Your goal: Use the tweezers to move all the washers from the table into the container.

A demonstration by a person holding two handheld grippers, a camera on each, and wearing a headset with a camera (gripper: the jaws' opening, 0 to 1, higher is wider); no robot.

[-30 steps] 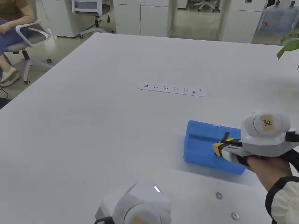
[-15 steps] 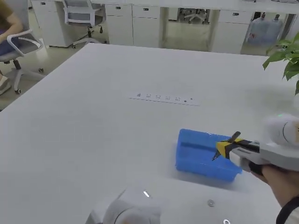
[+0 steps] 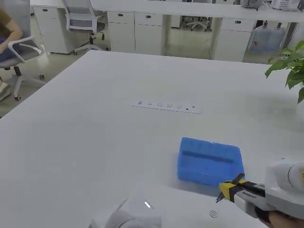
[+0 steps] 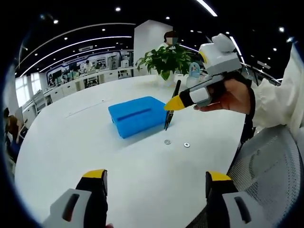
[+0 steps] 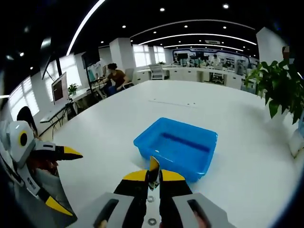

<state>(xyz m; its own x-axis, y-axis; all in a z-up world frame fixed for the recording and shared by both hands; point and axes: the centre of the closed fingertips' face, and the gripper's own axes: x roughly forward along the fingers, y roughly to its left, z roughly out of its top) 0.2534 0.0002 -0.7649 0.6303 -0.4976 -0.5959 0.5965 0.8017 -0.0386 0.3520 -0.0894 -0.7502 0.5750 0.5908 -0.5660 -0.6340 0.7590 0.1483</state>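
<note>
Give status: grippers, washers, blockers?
Right gripper shut on thin black tweezers, above two small metal washers. Left gripper open. Blue plastic container beside washers; nothing blocking.

Open-plan office: swivel chairs (image 3: 80,14), white drawer cabinets (image 3: 135,32), water jug (image 3: 262,39), potted plant (image 3: 290,69).

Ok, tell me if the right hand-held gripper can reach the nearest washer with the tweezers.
Probably yes: the right hand-held gripper holds the tweezers with their tips close above a washer, nothing lies between them, and the container sits clear of the path.
</note>
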